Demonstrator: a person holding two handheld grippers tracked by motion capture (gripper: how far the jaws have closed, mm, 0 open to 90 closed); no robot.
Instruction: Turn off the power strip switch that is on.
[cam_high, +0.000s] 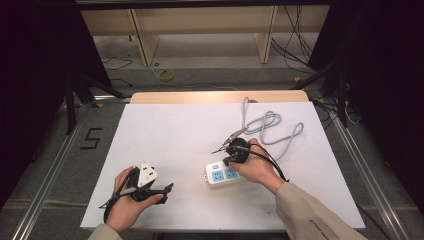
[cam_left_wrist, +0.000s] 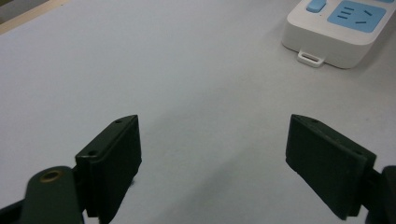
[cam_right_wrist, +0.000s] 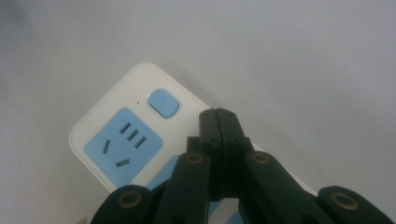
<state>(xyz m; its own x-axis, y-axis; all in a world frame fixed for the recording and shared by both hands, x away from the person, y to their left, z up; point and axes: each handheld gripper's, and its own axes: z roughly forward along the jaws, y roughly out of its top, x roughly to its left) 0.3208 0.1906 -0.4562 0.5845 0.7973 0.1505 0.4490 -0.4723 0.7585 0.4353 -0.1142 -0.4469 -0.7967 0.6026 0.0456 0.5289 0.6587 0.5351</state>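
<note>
On the white desk (cam_high: 175, 130), right of its middle and toward the person's side, lies a white power strip (cam_high: 220, 174) with light-blue socket faces and a blue button at one end. Its grey cable (cam_high: 272, 131) runs off toward the far right of the desk, where it lies in loose loops. The right gripper (cam_right_wrist: 219, 114) hangs over the strip with its two black jaws pressed flat together and nothing between them; in the right gripper view the closed tips sit just beside the blue button (cam_right_wrist: 163, 103), over the strip's white top, though whether they touch it cannot be told. In the high view the right hand (cam_high: 257, 167) holds that gripper directly above the strip. The left gripper (cam_high: 167, 188) rests low near the desk's front left, well apart from the strip, held in the left hand (cam_high: 125, 200). In the left gripper view its jaws stand wide apart with only bare desk between them, and the strip's end with a small white loop shows at the upper right.
</note>
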